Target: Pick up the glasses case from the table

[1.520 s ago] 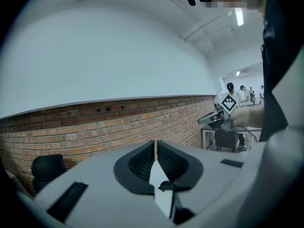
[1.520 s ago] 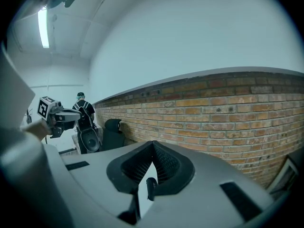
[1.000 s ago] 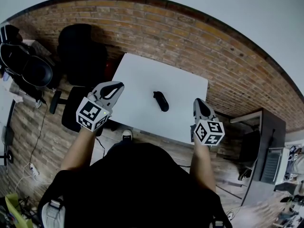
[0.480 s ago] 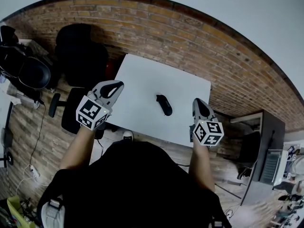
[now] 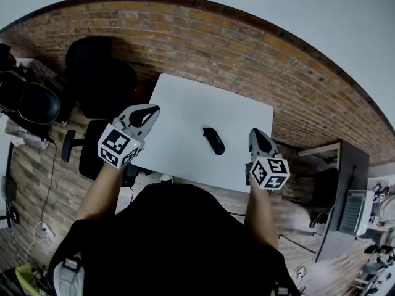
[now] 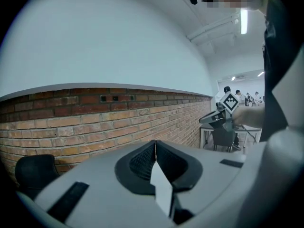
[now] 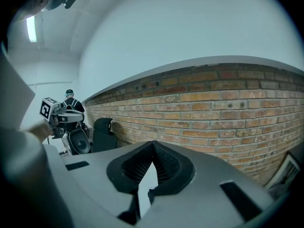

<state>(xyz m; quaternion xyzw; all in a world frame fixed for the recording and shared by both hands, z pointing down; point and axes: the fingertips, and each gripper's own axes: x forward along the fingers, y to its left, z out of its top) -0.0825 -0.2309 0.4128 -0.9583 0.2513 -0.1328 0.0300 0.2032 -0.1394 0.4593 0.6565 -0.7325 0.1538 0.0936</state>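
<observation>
Okay, case spot: glasses case [image 5: 213, 140] lies mid-frame on the white table [image 5: 185, 103], untouched.
Case axis: I read it slanting upper left to lower right.
Nearer side: right gripper [image 5: 258, 135], case just left of its fingers; left gripper [image 5: 145, 112] is farther, case to its lower right.
Fingers: both pairs pressed together, empty; I'd open them first.

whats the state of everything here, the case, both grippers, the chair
glasses case: closed, lying on the table, nothing touching it
left gripper: jaws shut, nothing between them, held at the table's left edge
right gripper: jaws shut, nothing between them, held at the table's right edge
chair: unoccupied, standing left of the table by the brick wall
</observation>
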